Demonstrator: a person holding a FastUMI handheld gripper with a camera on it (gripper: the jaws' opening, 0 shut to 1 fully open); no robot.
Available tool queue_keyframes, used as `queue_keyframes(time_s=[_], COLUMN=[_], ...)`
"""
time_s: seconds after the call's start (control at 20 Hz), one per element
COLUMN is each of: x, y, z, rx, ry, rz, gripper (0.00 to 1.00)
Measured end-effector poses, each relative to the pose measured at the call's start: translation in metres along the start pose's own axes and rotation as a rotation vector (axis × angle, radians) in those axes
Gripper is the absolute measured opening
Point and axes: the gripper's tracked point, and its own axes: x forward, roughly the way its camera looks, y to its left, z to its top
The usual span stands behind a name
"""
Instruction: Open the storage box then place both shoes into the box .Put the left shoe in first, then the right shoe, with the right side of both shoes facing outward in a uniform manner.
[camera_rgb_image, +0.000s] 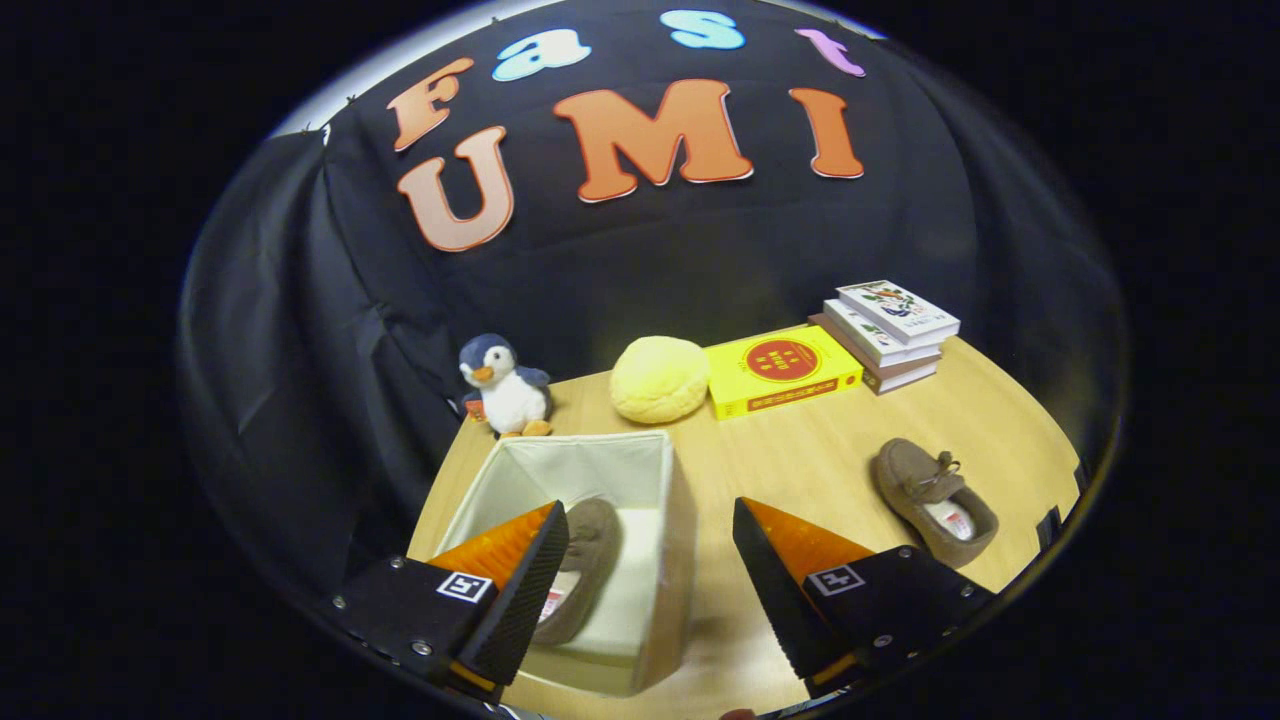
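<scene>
The tongs (650, 560) gape wide and empty over the open storage box (655, 470), one shoe (585, 560) already lying inside. The second shoe (930, 495) sits on the desk (800, 460) to the right; it looks soft and light, best pinched at the heel rim.
</scene>
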Motion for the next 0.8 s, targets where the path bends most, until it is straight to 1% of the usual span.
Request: queue_keyframes(time_s=[0.25,0.4,0.6,0.8], x=[-0.006,-0.007,-0.002,0.011], y=[-0.1,-0.151,-0.202,-0.249], z=[0.017,0.019,0.013,-0.003], rx=[0.006,-0.008,-0.01,-0.073], ry=[-0.029,-0.031,-0.006,0.026], rz=[-0.103,-0.144,-0.162,-0.186], gripper=[0.98,0.99,0.99,0.99])
